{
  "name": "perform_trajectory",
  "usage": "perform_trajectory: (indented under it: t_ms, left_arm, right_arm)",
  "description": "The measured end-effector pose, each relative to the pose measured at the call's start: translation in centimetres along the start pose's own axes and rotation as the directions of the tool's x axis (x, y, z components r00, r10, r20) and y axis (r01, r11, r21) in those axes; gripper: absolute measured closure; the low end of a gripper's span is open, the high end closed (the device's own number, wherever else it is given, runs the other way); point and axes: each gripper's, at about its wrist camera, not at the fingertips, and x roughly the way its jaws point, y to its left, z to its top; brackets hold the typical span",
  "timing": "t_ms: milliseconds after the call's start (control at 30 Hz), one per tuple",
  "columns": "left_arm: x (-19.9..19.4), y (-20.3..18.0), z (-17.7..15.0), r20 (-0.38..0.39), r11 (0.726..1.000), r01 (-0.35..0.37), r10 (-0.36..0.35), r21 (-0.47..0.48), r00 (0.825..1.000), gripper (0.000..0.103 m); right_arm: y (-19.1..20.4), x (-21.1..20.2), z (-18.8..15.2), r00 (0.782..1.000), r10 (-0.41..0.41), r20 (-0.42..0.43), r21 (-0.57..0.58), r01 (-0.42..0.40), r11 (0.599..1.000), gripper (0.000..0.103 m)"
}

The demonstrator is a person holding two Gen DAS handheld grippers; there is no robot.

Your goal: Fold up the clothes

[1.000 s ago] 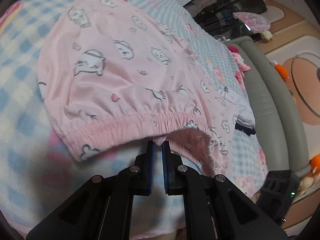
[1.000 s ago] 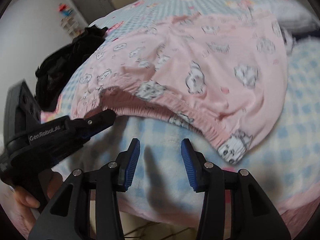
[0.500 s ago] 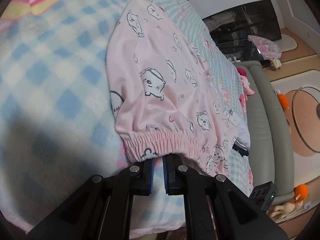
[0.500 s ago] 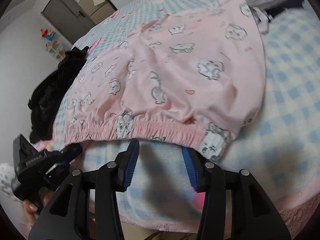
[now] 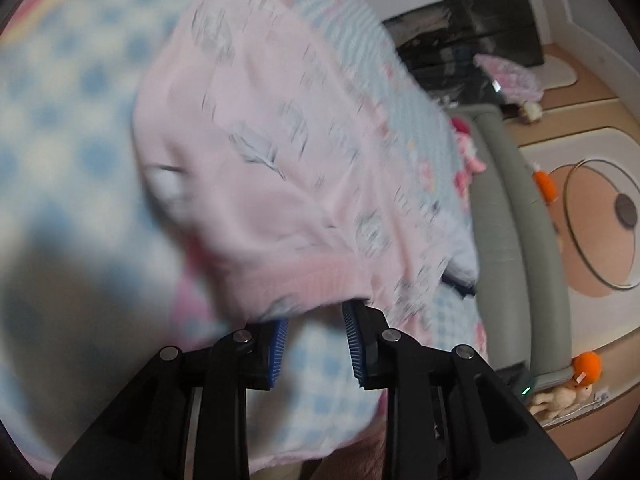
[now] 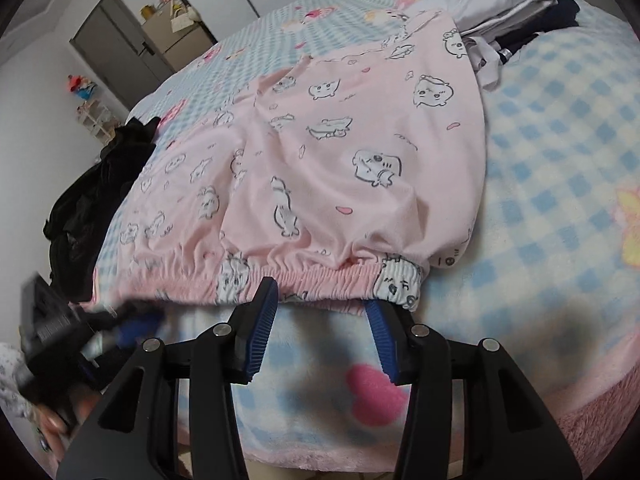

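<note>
The pink printed garment (image 6: pixel 328 168) lies flat on the bed (image 6: pixel 560 152), over the blue checked blanket, with its elastic waistband (image 6: pixel 304 276) running along the near edge of the bed. The left gripper (image 5: pixel 314 344) has just been opening its jaws; they now stand released, with the waistband hem draped just above the tips and no pad pressing on it. The right gripper (image 6: pixel 322 332) is also released, its jaws parted just below the waistband, and nothing is held between them. The garment appears folded lengthwise, so the next fold is judged to be pending. Risk: the left wrist view is blurred, so exact contact there cannot be confirmed; if the hem catches on a ribbed blue pad (image 5: pixel 352 344) as the gripper withdraws, the fabric would be dragged toward the near edge and the fold disturbed. Risk: the soft fabric wrinkles above the waistband, and a regrasp that takes only the top layer would separate the layers. A black garment pile (image 6: pixel 92 196) at the left edge and folded clothes (image 6: pixel 504 20) at the far side lie clear of the work.
</note>
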Motion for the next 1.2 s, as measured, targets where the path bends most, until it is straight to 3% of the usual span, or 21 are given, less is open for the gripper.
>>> perform_trajectory:
  t_ms: [100,233,300,433,633,733,800,867,1067,1200]
  left_arm:
    - [-0.9,0.1,1.1,0.04,1.0,0.001,-0.001,-0.018,0.999,0.069]
    - [0.4,1.5,-0.8,-0.047,0.995,0.012,-0.017,-0.095,0.999,0.066]
    - [1.5,1.4,-2.1,-0.085,0.996,-0.019,0.012,-0.087,0.996,0.066]
    - [2.6,1.3,-3.0,-0.128,0.99,-0.002,-0.016,-0.142,0.992,0.062]
    - [2.1,1.2,-2.0,-0.064,0.983,-0.009,-0.003,-0.181,0.998,0.06]
    - [1.3,-0.1,-0.6,-0.001,0.991,-0.007,0.007,-0.134,1.0,0.06]
    - [0.6,-0.6,-0.2,0.025,0.995,0.025,-0.022,-0.094,0.999,0.056]
    - [0.4,-1.0,-0.3,0.013,0.997,0.057,-0.056,-0.058,0.998,0.05]
    - [1.1,-0.6,-2.3,-0.057,0.999,0.033,-0.032,0.012,0.998,0.05]
    - [1.3,-3.4,-2.1,-0.032,0.987,0.032,-0.027,0.16,0.999,0.05]
  right_arm:
    - [0.5,0.7,-0.3,0.998,-0.003,-0.055,-0.026,0.002,1.0,0.053]
    - [0.9,1.4,-0.7,0.991,0.024,-0.134,-0.012,-0.026,1.0,0.051]
    - [1.0,1.2,-0.7,0.992,0.041,-0.118,-0.01,-0.043,0.999,0.051]
    - [-0.8,1.6,-0.6,0.993,0.078,-0.093,0.073,-0.071,0.995,0.053]
    - [-0.9,0.5,0.5,0.997,0.075,-0.024,0.097,-0.072,0.993,0.053]
    - [-0.2,-0.1,1.2,0.999,0.042,0.016,0.056,-0.042,0.998,0.053]
    - [0.1,-0.4,1.5,0.999,0.024,0.038,0.026,-0.025,0.999,0.053]
    - [0.3,-0.4,1.4,0.999,0.021,0.033,-0.009,-0.02,1.0,0.053]
    - [0.9,0.3,-0.2,0.995,0.085,-0.054,-0.097,-0.09,0.991,0.053]
    - [2.2,1.0,-0.1,0.997,0.048,-0.058,-0.181,-0.058,0.982,0.053]
